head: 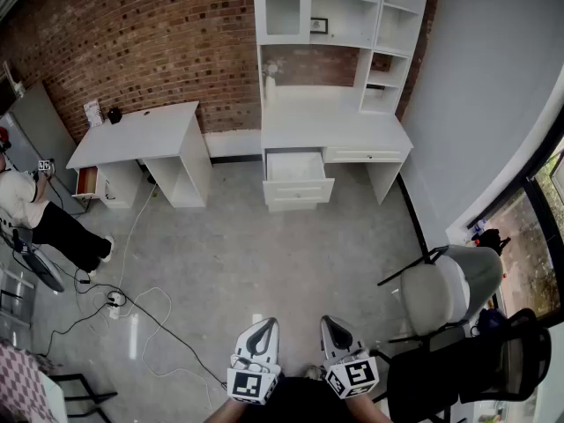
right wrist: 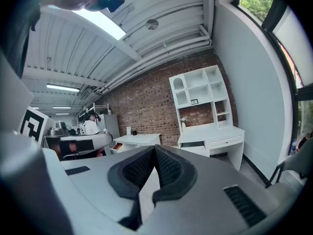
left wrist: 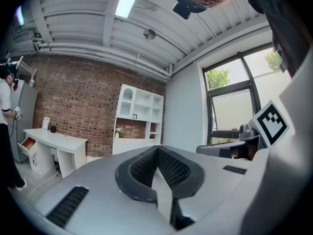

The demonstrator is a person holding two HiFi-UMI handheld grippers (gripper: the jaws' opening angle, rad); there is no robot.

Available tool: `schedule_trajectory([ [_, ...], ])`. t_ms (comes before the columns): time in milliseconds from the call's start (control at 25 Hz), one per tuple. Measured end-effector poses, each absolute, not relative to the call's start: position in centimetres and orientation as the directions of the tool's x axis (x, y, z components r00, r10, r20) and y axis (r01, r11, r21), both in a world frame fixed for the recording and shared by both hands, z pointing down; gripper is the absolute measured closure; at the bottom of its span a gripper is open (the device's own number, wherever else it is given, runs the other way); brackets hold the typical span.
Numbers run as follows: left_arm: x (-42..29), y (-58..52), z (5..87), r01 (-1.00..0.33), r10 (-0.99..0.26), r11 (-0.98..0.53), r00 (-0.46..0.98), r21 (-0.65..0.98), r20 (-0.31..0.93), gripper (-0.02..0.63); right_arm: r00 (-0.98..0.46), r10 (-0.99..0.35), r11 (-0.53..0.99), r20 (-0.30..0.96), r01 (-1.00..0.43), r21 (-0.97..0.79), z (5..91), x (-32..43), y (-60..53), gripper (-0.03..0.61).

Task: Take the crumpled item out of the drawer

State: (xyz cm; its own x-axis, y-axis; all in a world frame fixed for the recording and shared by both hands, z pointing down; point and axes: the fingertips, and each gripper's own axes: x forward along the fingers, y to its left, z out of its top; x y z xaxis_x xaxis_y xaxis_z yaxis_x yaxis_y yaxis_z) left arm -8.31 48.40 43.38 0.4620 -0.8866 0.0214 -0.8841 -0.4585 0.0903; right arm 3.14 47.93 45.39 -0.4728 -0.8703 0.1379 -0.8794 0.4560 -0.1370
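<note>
**Two shut grippers, drawer well across the room**

Most of the head view is bare grey floor [head: 264, 245], which lies between the person and the desk [head: 335, 130]. The desk is white with a shelf unit on top and stands against the brick wall. A second, lower table [head: 137, 135] stands to the desk's left, with another person [head: 35, 210] beyond it. Chairs [head: 441, 289] sit to the desk's right front, and a cable [head: 132, 302] trails over the floor to its left front.

The drawer [head: 300, 179] hangs pulled out from the desk's left half. Its inside looks pale. The crumpled item should be in there, but from this far it cannot be made out.

The left gripper [head: 264, 324] and right gripper [head: 329, 322] are well in front of the desk, side by side. Each has its jaws pressed together with nothing between them.

The likely risks:
- If the jaws reach the drawer closed, they would push the item deeper rather than take it.
- A pinch on a loose fold could let the item slip out.
- A low reach could knock the drawer front.
</note>
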Motion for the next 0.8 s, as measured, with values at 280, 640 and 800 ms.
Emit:
schedule_trajectory([
  [280, -10.0, 47.3, 43.6, -0.88, -0.882, -0.465, 0.47, 0.099, 0.039, 0.589, -0.472, -0.871, 0.456, 0.139, -0.88, -0.134, 45.4, 1.4, 46.8, 0.565],
  [640, -12.3, 45.2, 43.5, -0.874, -0.879, -0.471, 0.476, 0.122, 0.019, 0.589, -0.46, -0.876, 0.439, 0.142, -0.885, -0.155, 45.6, -1.0, 44.6, 0.565],
  [800, -13.8, 44.4, 44.2, -0.867, -0.873, -0.483, 0.488, 0.122, 0.015, 0.589, -0.453, -0.88, 0.434, 0.144, -0.889, -0.143, 45.8, -2.6, 43.6, 0.565],
])
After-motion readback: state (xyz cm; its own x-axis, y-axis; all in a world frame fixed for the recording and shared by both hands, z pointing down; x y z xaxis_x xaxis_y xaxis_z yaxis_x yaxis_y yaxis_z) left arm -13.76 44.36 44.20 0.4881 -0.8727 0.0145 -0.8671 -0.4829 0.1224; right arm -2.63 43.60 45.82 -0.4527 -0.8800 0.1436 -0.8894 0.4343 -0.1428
